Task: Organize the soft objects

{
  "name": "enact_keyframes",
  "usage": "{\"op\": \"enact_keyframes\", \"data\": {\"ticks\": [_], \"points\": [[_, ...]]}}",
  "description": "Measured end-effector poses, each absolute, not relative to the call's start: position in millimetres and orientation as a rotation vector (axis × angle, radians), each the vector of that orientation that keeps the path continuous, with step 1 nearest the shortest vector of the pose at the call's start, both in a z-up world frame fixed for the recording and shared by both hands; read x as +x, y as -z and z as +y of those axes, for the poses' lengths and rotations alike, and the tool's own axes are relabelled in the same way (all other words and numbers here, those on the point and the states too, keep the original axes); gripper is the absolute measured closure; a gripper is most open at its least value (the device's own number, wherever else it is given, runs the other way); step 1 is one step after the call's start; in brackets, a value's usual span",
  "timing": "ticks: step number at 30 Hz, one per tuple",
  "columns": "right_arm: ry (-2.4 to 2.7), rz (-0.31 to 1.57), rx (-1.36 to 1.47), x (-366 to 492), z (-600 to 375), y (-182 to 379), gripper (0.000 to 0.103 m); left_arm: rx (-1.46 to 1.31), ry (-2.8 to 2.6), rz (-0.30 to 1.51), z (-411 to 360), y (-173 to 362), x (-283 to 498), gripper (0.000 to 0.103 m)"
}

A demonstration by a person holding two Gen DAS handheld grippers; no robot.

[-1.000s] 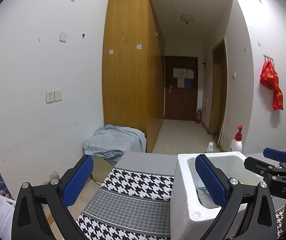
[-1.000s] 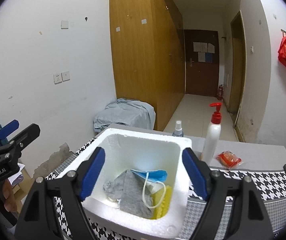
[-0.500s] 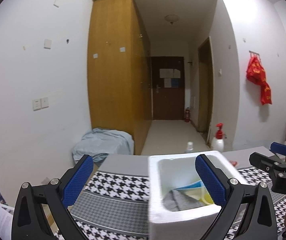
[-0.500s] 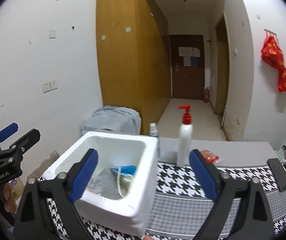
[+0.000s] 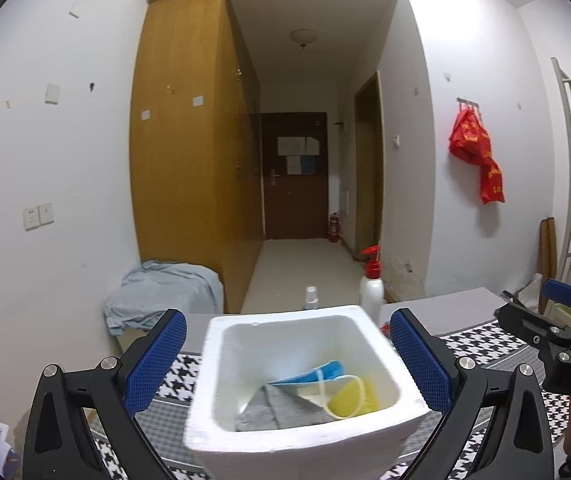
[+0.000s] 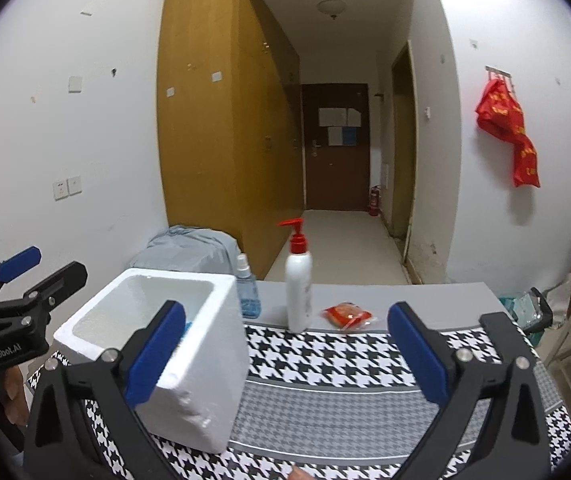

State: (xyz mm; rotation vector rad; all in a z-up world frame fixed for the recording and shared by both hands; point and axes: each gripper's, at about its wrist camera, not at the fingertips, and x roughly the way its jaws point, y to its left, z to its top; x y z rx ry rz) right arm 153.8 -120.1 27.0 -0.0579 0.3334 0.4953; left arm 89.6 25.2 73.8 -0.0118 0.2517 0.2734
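Both claws stand apart and empty. Right gripper (image 6: 285, 360): jaws have just been opening, nothing between them but bare black-and-white houndstooth cloth (image 6: 325, 364). Left gripper (image 5: 287, 364): jaws wide, straddling the white foam box (image 5: 305, 432) without pressing its walls. Inside the box, ahead of the left claw: grey folded cloth (image 5: 281, 408), blue face mask (image 5: 317, 374), yellow soft piece (image 5: 349, 398).

Beyond the right claw: white pump bottle with red top (image 6: 298, 280), small clear spray bottle (image 6: 247, 292), red crinkly packet (image 6: 347, 314).

Judgement: soft items appear binned; sorting step looks near done. Next move calls for checking the table for remaining soft things, then a low approach with jaws wide.
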Motion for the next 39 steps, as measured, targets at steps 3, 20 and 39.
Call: {"op": "enact_keyframes", "data": {"ticks": [3, 20, 39], "points": [[-0.477, 0.333, -0.051, 152, -130, -25, 0.000, -0.014, -0.251, 0.245, 18, -74, 91, 0.001], [-0.457, 0.307, -0.033, 125, -157, -15, 0.000, -0.016, -0.194, 0.159, -5, -67, 60, 0.001], [-0.463, 0.273, -0.033, 89, -160, 12, 0.000, -0.028, -0.184, 0.143, -7, -45, 29, 0.001]]}}
